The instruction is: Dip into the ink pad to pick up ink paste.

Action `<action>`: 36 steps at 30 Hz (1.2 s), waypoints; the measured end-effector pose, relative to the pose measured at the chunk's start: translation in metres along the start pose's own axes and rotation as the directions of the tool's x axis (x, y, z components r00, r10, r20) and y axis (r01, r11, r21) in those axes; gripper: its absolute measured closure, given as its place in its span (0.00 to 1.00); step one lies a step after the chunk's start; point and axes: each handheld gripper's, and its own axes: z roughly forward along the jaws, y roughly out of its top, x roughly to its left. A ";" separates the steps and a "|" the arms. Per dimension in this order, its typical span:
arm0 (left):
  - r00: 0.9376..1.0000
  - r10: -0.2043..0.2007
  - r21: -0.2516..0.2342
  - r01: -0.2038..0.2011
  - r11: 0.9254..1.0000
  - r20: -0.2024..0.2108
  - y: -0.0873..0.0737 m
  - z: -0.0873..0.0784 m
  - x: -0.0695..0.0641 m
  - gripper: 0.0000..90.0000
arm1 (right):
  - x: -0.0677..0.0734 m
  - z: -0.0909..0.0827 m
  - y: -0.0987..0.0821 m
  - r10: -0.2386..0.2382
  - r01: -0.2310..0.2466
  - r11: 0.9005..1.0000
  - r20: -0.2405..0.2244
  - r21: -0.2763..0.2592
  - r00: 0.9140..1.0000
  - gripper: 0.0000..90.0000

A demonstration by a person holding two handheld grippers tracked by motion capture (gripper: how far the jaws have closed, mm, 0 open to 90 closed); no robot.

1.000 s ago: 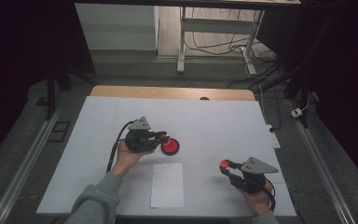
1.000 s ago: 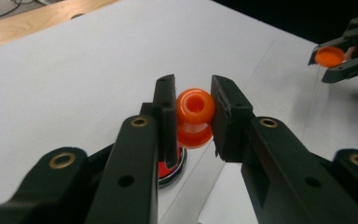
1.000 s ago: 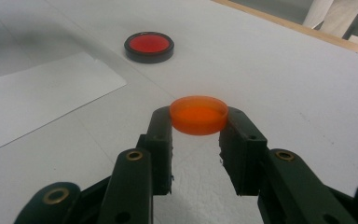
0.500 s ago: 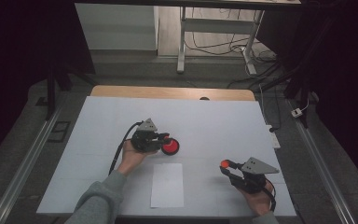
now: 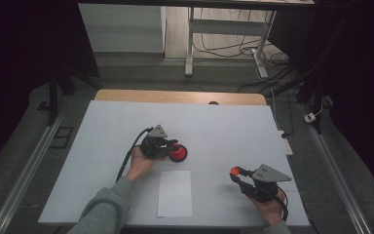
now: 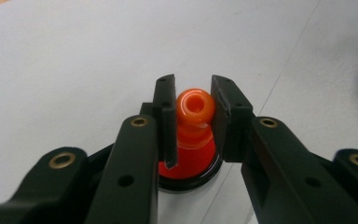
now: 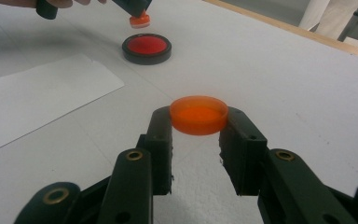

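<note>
A person in a grey knit sleeve (image 5: 108, 212) works with two hand-held black grippers, the left gripper (image 5: 172, 147) and right gripper (image 5: 234, 174), each topped by a grey three-cornered plate (image 5: 159, 131), trailing a black cable (image 5: 128, 155), with brass-ringed screw holes (image 6: 139, 122) on angular jaws.
</note>
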 end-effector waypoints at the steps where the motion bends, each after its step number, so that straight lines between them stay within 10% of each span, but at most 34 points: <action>1: 1.000 0.000 0.001 0.000 1.000 -0.002 0.000 0.001 0.000 0.81 | 0.000 0.000 0.000 -0.001 0.001 1.000 -0.002 0.003 1.000 0.72; 36: 0.998 0.037 0.034 -0.035 0.999 -0.056 -0.010 0.021 -0.003 0.81 | -0.002 -0.001 0.000 -0.005 0.005 1.000 -0.002 0.007 1.000 0.72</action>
